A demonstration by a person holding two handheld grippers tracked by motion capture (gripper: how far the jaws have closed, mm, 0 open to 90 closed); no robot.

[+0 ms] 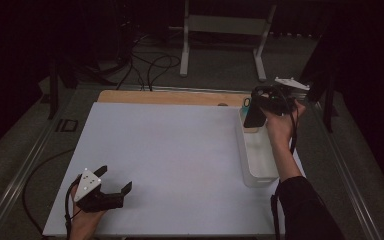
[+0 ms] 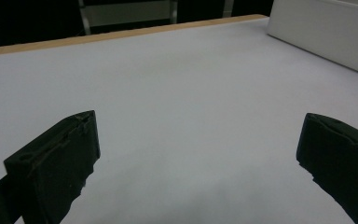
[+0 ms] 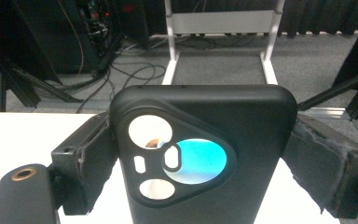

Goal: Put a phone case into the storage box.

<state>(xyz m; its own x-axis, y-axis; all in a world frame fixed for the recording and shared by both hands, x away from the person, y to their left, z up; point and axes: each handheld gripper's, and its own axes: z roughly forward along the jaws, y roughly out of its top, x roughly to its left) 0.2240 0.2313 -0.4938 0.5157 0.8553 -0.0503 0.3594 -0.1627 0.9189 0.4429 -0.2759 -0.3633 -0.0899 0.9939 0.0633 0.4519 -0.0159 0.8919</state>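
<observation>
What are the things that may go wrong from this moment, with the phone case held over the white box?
1. The right tool grips the black phone case by its side edges alone; the smooth case may slip or twist out.
2. The case hangs over the far end of the white box, close to the table's edge; if dropped, it might miss the box and fall off.
3. The left tool rests open and far away, so it probably cannot steady the box.

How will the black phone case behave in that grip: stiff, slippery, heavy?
The case looks like an empty shell with open camera cutouts, so probably light. Its matte surface likely resists slipping. The right gripper clamps its sides without visible buckling, suggesting moderate stiffness.
</observation>
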